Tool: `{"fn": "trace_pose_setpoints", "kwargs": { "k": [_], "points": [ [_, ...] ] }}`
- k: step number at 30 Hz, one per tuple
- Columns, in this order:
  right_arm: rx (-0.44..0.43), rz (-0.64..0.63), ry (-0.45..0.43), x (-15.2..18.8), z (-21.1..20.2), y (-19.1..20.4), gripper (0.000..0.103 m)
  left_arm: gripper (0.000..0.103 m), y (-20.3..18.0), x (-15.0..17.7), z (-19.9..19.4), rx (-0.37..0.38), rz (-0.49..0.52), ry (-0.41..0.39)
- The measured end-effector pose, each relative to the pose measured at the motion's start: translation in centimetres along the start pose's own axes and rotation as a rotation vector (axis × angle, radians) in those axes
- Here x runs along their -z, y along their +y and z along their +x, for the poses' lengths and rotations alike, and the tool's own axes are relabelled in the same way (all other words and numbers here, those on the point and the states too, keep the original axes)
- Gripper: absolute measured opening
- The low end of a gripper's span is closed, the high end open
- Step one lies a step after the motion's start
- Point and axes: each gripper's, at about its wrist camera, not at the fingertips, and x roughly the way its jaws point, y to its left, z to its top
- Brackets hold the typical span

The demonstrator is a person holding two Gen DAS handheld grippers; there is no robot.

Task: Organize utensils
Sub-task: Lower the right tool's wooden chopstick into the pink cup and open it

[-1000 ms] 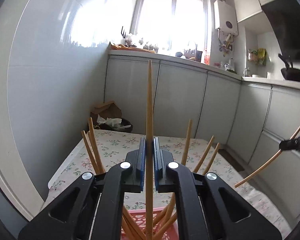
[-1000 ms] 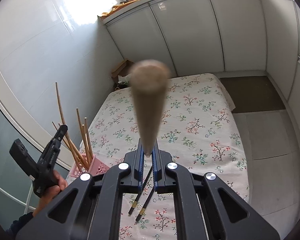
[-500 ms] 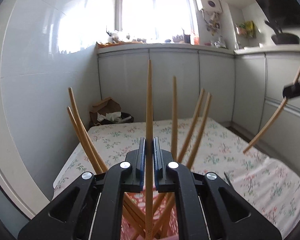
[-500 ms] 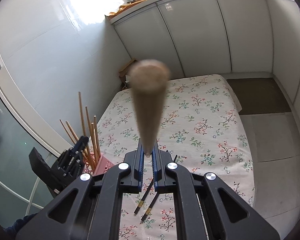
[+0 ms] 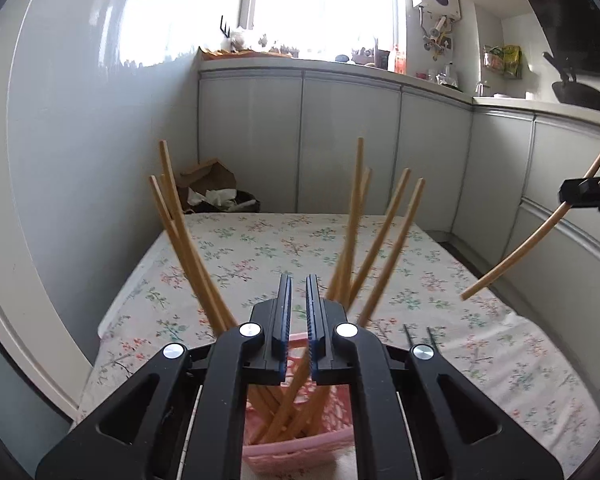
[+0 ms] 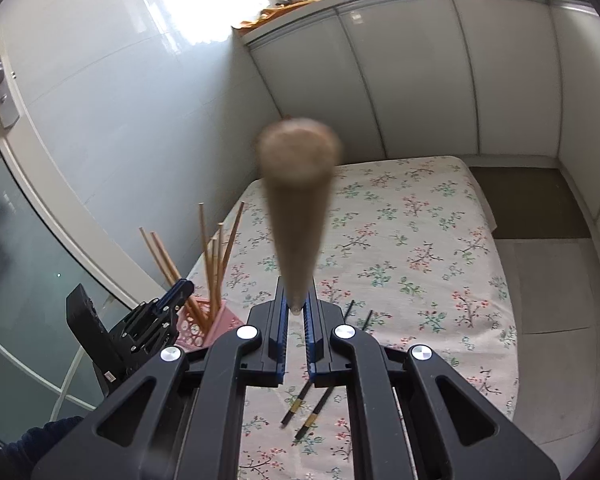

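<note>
The left tongs (image 5: 296, 312) hang nearly closed and empty over the pink basket (image 5: 300, 446), where the chopsticks (image 5: 354, 220) stand; the right tongs (image 6: 296, 312) clamp another chopstick (image 6: 298, 200), seemingly bound there too.

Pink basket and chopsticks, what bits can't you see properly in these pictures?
Pink basket: left wrist view, the left gripper covers most of it.
Held chopstick: right wrist view, blurred, too near the lens.
Black chopsticks: right wrist view, the right gripper hides their middles.
</note>
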Motion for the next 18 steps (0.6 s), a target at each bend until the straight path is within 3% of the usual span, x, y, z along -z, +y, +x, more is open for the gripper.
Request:
{"fn": "trace_pose_setpoints", "kwargs": {
  "k": [4,7,10,14,15,18],
  "points": [
    [-0.02,0.002,0.012,0.2,0.5,0.5,0.007,0.007,0.0,0.2,0.3,0.031,-0.007,0.055],
    [-0.049,0.018,0.01,0.2,0.4,0.5,0.007,0.007,0.4,-0.4,0.0,0.035,-0.029,0.052],
    [-0.076,0.031,0.0,0.0,0.0,0.6,0.007,0.012,1.8,-2.1,-0.5,0.016,-0.112,0.074],
    [-0.107,0.015,-0.013,-0.2,-0.6,1.6,0.007,0.015,3.8,-4.7,-2.0,-0.026,-0.222,0.161],
    [-0.117,0.005,-0.017,-0.3,-0.7,2.2,0.007,0.017,4.2,-5.2,-2.6,-0.034,-0.237,0.184],
    [-0.16,-0.037,-0.032,-0.6,-1.1,4.3,0.007,0.045,5.1,-6.1,-4.6,-0.097,-0.268,0.252]
  ]
}}
